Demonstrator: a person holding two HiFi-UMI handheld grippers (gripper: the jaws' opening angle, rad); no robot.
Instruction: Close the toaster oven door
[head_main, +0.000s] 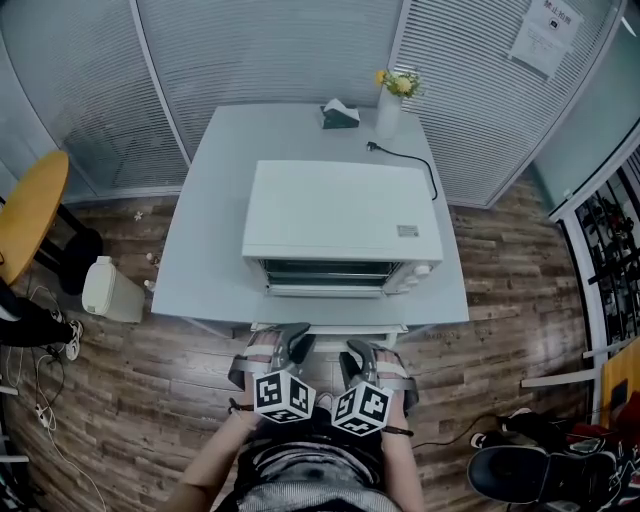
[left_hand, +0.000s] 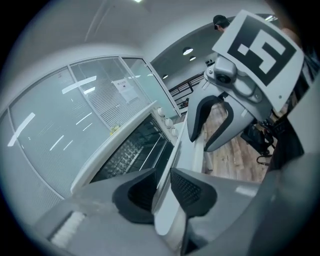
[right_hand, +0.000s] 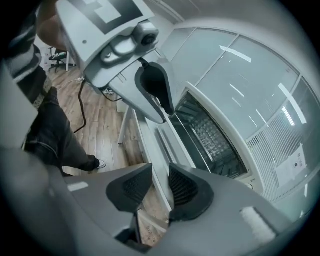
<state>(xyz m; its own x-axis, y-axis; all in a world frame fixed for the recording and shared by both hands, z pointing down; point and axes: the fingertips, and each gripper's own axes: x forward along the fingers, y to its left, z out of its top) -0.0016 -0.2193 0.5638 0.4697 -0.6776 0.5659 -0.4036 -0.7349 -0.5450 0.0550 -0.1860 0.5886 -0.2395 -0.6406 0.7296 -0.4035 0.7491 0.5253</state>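
Observation:
A white toaster oven (head_main: 342, 210) stands on a pale grey table (head_main: 205, 250). Its door (head_main: 330, 327) hangs open and flat over the table's front edge, and the dark cavity with its wire rack (left_hand: 132, 150) shows. My left gripper (head_main: 290, 340) sits at the door's left front edge, my right gripper (head_main: 358, 352) at its right. In the left gripper view the door's edge (left_hand: 172, 150) runs between the jaws of the left gripper (left_hand: 164, 184). The right gripper (right_hand: 161, 182) straddles the same edge (right_hand: 155, 150). Neither pair of pads clamps it.
At the table's back stand a vase of yellow flowers (head_main: 390, 100) and a tissue box (head_main: 340, 114); a black power cord (head_main: 412, 162) runs behind the oven. A white bin (head_main: 110, 290) and a round yellow table (head_main: 30, 210) are left on the wooden floor.

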